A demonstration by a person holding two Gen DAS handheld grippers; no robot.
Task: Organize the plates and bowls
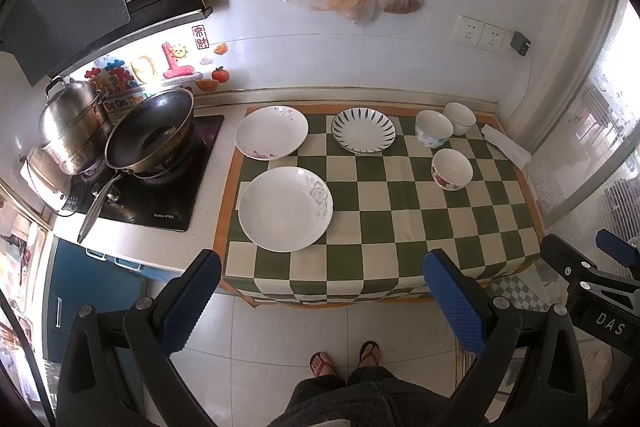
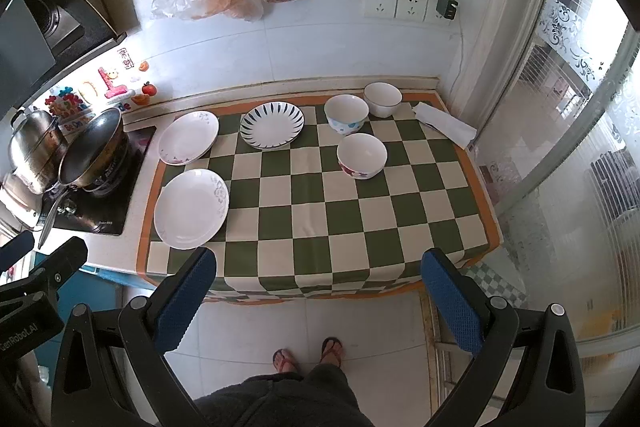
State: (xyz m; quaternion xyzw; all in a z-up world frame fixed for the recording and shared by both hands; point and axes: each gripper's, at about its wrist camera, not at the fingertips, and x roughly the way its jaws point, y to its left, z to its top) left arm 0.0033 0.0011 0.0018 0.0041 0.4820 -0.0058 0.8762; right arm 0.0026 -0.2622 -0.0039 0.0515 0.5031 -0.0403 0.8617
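Plates (image 1: 285,207) left, bowls (image 1: 451,169) back-right on checkered cloth (image 1: 400,227); front-right squares bare. Left gripper (image 1: 322,303) and right gripper (image 2: 320,303) both wide open, empty.

The left gripper (image 1: 322,301) and right gripper (image 2: 320,301) are both hanging side by side, jaws spread wide and holding nothing. The person's feet (image 2: 308,353) are standing together.

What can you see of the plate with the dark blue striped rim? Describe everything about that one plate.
The striped plate is round, shallow and white, apparently glazed ceramic, with dark blue petal-like strokes radiating around its rim and a plain centre. It lies flat, right side up and empty on the green and cream checked cloth, near the back wall. A white flowered plate sits to its left and a spotted bowl to its right, both apart from it.
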